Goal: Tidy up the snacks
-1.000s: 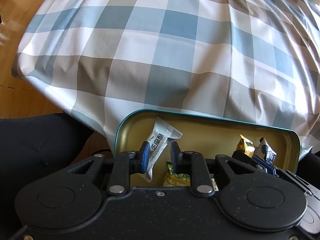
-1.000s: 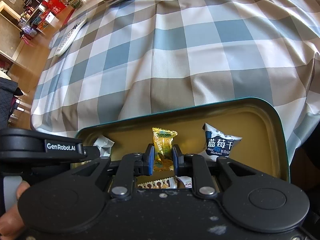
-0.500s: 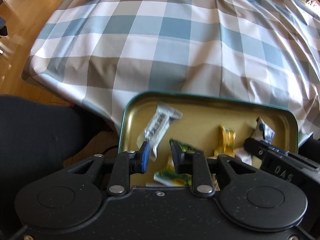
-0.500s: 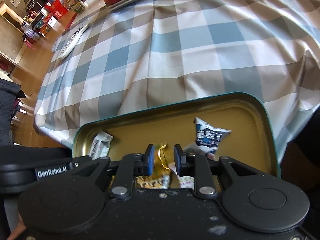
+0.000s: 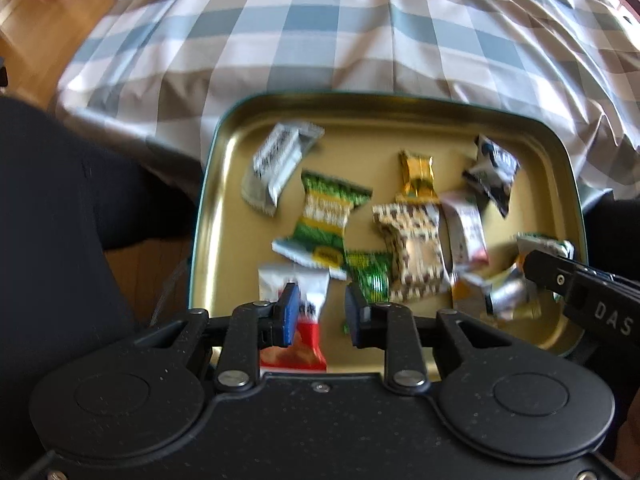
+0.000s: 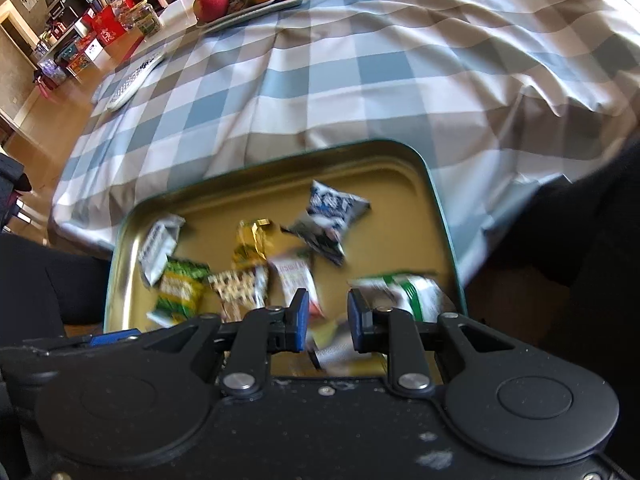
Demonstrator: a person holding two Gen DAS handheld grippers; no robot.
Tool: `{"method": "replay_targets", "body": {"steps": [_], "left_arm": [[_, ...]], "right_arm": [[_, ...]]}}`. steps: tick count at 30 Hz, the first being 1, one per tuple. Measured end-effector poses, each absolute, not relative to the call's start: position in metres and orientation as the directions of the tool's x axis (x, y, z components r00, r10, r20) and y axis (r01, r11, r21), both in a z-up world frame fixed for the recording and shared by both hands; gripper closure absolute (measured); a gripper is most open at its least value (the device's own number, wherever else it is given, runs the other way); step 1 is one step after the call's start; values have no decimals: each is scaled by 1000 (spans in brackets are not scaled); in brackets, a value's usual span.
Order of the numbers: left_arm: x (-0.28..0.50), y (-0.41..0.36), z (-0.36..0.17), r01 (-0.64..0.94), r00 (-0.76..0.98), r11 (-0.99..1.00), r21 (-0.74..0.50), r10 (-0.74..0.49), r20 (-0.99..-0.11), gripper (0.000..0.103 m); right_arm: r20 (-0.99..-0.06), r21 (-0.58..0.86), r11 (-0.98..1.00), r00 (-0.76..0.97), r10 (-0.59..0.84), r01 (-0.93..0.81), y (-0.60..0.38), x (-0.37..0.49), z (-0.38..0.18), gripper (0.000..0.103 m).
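A gold tin tray with a green rim (image 5: pixel 360 120) sits at the table's near edge and holds several snack packets. Among them are a white-grey one (image 5: pixel 276 164), a green-yellow one (image 5: pixel 324 216), a gold candy (image 5: pixel 416 176), a brown patterned one (image 5: pixel 416 248) and a dark blue-white one (image 5: pixel 492 172). My left gripper (image 5: pixel 320 312) hovers over the tray's near left; its jaws are opening with nothing gripped, and a red-white packet (image 5: pixel 308 284) lies below them. My right gripper (image 6: pixel 325 316) hangs over the near right of the tray (image 6: pixel 280 192), open, above loose wrappers beside a green-white packet (image 6: pixel 404 292).
The blue, grey and white checked tablecloth (image 6: pixel 360 72) stretches away behind the tray. At the far left lie a white remote (image 6: pixel 136 80) and a white dish (image 6: pixel 256 12) with an apple (image 6: pixel 211 2) and oranges. Something dark and padded (image 5: pixel 60 200) and wooden floor are at the left.
Both grippers have drawn back towards the tray's near edge, so more packets show. The right jaws have let go of the gold candy, the left have widened away from the white-grey packet.
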State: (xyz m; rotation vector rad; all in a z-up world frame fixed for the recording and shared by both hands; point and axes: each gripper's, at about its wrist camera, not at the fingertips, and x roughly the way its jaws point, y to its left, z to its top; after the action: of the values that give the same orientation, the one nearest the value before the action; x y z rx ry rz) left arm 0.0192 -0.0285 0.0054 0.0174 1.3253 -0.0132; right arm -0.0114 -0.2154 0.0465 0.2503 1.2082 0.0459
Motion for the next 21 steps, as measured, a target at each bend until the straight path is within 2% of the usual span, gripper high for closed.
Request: {"method": "replay_targets", "body": {"steps": [8,9,14,21], "left_arm": [[-10,-22,5,24,340,998,62,50,-939,67],[-12,-21,4,25,342,998,55,43,-939,67],[-19,-14,0,45,341,999,9,-7,-940,67],[-20,-14,1,44,371,999,-5,-22,-928,67]], "right_arm": [[-900,190,979,412,144,71,-215,-45,47,77],[-896,193,979,420,147,67,-216,-49,49,73],[-900,184,982,410,147,52,-210,-62,47,69],[-889,138,990,442,116,16,-200,-71,43,68]]}}
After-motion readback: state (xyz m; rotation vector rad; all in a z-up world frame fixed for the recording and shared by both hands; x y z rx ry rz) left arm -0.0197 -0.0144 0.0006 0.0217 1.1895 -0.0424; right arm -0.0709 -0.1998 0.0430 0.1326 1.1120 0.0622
